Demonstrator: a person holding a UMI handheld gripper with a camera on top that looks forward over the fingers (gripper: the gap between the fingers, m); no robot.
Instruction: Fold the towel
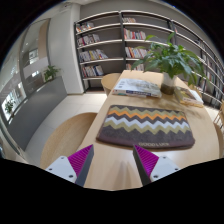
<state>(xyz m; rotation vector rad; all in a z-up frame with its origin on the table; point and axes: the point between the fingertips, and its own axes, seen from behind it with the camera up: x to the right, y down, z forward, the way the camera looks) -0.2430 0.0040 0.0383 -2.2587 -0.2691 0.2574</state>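
The zigzag-striped multicoloured cloth towel (147, 126) is laid flat on the pale wooden tabletop (110, 160), ready for folding; the hand-held gripper (114, 160) is held released before its near edge.

The towel (146, 126) lies on the table (70, 135) just ahead of the tool (113, 163), a plant (172, 58) beyond it.

Zigzag multicolour towel (146, 126), pale wooden table (75, 135), magenta gripper pads (81, 157)

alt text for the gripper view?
A zigzag-striped towel lies flat on a wooden table, just ahead of the open, empty tongs. Beyond it sit an open book and a potted plant, with bookshelves behind.
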